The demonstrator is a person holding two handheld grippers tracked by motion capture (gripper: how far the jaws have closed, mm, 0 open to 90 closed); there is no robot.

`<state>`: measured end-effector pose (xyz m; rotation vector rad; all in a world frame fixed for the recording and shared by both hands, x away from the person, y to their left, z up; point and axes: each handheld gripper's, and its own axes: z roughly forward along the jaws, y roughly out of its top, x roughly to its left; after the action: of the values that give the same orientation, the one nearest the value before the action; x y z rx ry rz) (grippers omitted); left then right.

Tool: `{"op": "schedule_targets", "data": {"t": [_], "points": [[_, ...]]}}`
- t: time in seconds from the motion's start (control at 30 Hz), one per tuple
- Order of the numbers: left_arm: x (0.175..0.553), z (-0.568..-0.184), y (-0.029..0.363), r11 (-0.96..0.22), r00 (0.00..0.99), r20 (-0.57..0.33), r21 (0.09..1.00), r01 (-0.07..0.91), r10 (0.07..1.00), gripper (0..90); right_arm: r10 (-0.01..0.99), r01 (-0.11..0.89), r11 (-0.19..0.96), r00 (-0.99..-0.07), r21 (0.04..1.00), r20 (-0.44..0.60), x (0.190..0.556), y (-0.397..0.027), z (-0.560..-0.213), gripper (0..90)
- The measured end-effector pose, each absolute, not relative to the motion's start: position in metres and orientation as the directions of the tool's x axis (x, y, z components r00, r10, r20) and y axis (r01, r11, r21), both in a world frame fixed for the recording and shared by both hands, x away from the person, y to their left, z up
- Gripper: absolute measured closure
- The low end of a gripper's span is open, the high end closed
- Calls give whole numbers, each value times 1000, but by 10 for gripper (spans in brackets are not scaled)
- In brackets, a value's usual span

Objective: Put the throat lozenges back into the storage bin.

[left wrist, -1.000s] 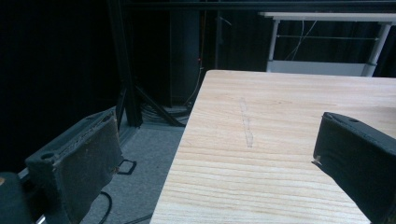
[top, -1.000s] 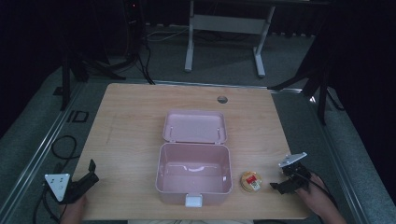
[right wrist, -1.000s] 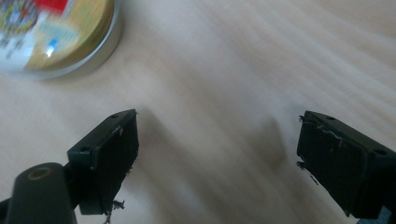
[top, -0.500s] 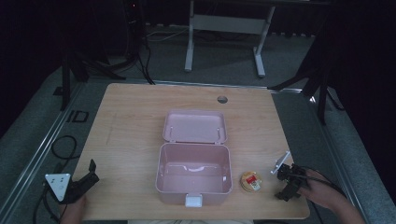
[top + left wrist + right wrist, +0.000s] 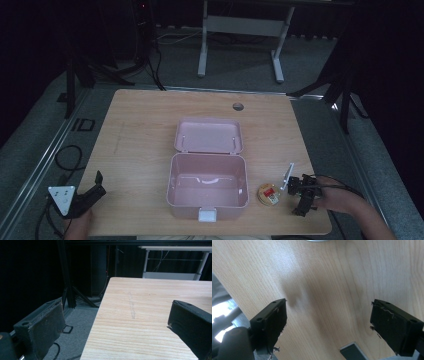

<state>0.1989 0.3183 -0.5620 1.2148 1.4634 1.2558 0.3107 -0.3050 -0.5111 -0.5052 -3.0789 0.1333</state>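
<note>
- Spreading across most of the high view, a light wooden table [image 5: 140, 140] with lengthwise grain stands on grey carpet in a dark room; a white metal desk frame [image 5: 240, 30] stands behind it, black stands and cables lie at the far left, and a round cable hole [image 5: 238, 106] sits near the table's far edge.
- Sitting at the table's middle, a pale pink plastic box [image 5: 207, 186] lies open and hollow, its hinged lid [image 5: 209, 135] laid back flat toward the far side, a white latch [image 5: 207, 215] on its near wall.
- At the near right corner, a hand holds the right gripper [image 5: 296, 192], turned on its side with the jaws aimed left along the table; in the right gripper view its jaws stand wide apart with bare wood between them.
- At the near left corner, the left gripper [image 5: 95, 187], topped by its grey three-cornered plate, points forward and to the right; in the left gripper view the jaws are spread wide, clasping nothing, over the table's left edge.
- Lying flat between the box and the right gripper, just beside the jaws, is a small round tin [image 5: 268, 194], yellowish with a red patch on its upward face; being round, it shows no long axis I can tell.
</note>
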Motion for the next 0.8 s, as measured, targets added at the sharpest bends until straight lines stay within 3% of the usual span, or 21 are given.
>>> {"op": "schedule_targets", "data": {"t": [0.8], "points": [[199,-562,319,32,-178,-6,989,145,984,12,173,174,984,-985,-48,-9,323,-249,-516,153]]}}
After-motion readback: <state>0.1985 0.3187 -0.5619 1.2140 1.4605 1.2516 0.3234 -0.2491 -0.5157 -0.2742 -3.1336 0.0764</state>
